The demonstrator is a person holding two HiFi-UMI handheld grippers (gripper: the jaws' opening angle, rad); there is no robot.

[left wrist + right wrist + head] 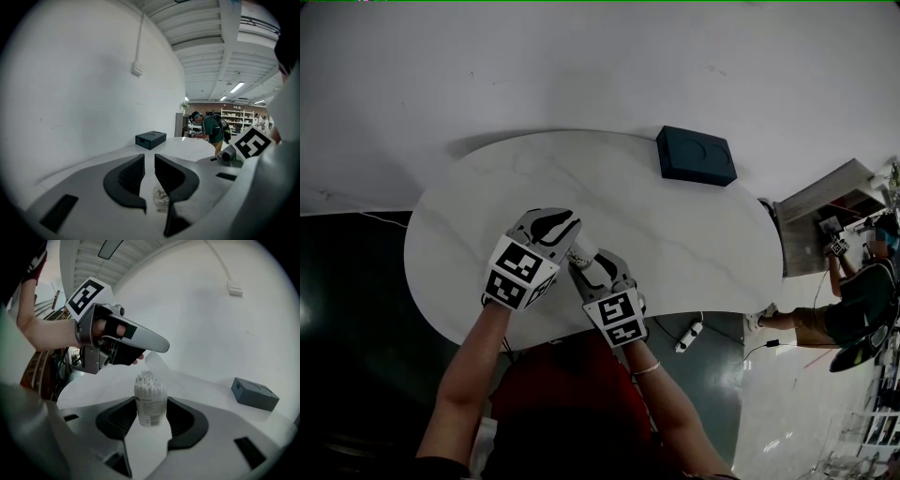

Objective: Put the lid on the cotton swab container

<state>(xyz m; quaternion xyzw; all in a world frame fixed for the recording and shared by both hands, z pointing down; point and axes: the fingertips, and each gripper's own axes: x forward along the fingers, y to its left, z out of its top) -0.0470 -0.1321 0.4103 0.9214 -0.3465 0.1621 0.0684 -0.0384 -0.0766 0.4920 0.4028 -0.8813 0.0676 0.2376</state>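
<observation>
Right gripper view: upright swab-filled container [150,404]

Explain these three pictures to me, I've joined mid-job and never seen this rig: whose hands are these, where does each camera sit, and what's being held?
There is no robot here: a person holds a two-jaw gripper in each hand, and the marker cube on each belongs to it. The head view looks down from the person's head onto a white table with a dark box near its far edge. The other two cameras ride on the grippers and look along their jaws. The right gripper clamps the cotton swab container, upright and lidless. The left gripper hovers close over its swabs, jaws nearly together; I can see no lid between them.
</observation>
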